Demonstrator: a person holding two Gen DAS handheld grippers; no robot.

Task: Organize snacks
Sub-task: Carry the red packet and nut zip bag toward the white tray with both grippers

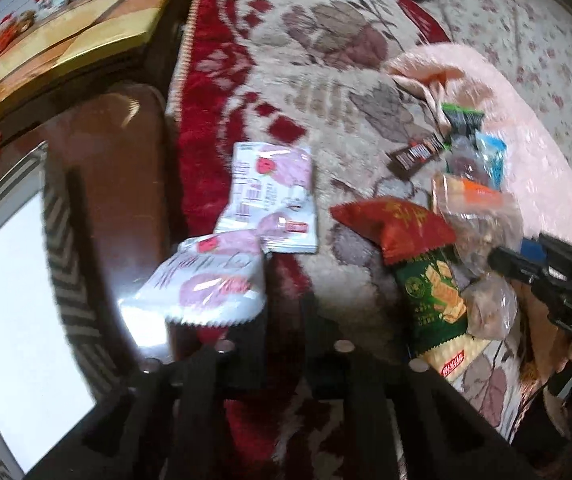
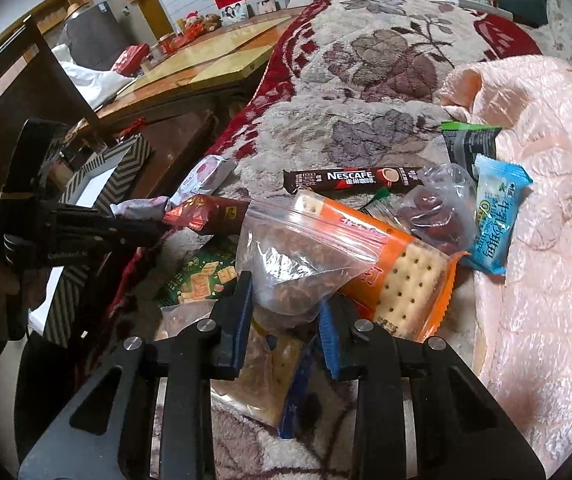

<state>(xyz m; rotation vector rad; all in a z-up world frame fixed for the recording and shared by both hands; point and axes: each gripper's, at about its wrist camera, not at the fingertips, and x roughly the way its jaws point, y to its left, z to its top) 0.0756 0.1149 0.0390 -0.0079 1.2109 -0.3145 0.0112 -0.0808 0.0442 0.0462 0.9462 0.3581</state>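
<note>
- Right gripper: blue pads closed on the lower end of a clear zip bag atop the snack pile on the floral blanket. Risk: slack film slips out; the orange cracker pack beneath drags along.
- Left gripper: closed on the pink-and-white packet by its edge. Risk: packet swings loose near the striped box.

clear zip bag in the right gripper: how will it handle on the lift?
Likely floppy: the zip bag is thin creased film, so it should sag below the right gripper, which pinches only its lower end. Probably light, since it looks partly filled with loose brown bits that may shift. It lies on the cracker pack, which might drag along.
</note>
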